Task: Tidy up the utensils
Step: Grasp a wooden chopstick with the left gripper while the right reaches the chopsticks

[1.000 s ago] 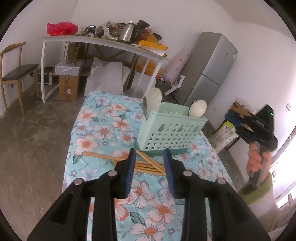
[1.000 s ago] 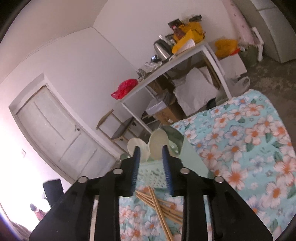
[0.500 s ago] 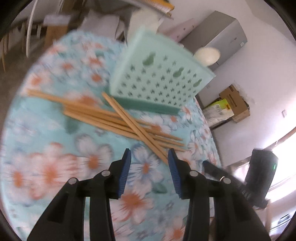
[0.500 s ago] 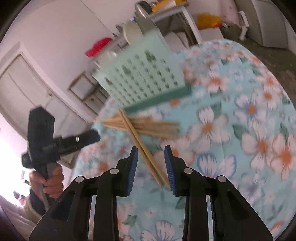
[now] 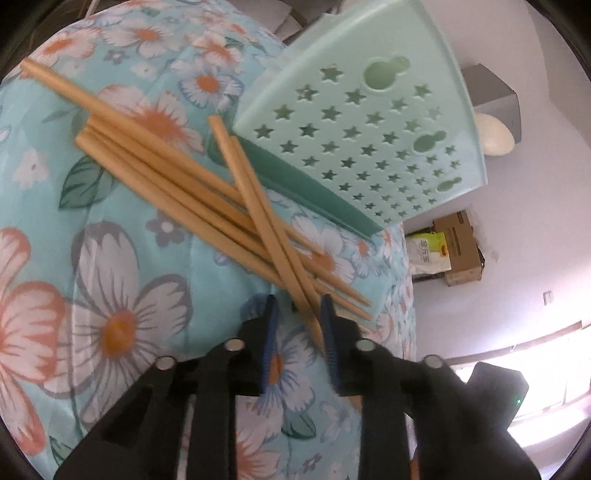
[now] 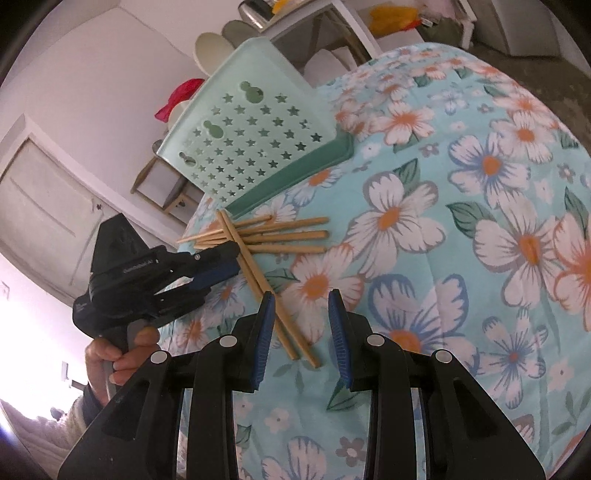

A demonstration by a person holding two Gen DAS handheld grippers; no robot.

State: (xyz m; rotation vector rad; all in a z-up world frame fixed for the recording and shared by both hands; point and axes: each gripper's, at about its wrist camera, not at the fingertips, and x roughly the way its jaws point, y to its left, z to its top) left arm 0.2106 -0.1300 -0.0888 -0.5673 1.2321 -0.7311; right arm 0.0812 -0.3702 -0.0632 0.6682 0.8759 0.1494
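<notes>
Several wooden chopsticks (image 5: 207, 192) lie in a loose pile on the floral tablecloth (image 5: 110, 258) in front of a mint green utensil basket (image 5: 362, 122) with star holes. Two crossed chopsticks (image 5: 269, 229) lie on top. My left gripper (image 5: 297, 314) is open, low over the cloth, its jaws around the thin ends of the crossed pair. In the right wrist view the left gripper (image 6: 225, 262) shows at the pile (image 6: 280, 236), beside the basket (image 6: 251, 144). My right gripper (image 6: 301, 306) is open and empty, just above the other ends of the crossed pair (image 6: 280, 317).
White spoons (image 5: 495, 133) stand in the basket. A cardboard box (image 5: 458, 251) and a grey fridge (image 5: 495, 96) stand beyond the table. In the right wrist view, a cluttered white table (image 6: 332, 22), a chair (image 6: 162, 184) and a door (image 6: 40, 206) are behind.
Both grippers have dropped from above the table down to the chopstick pile. The left gripper's jaws have come around the tips of the crossed pair. The right gripper has moved closer to the other ends.
</notes>
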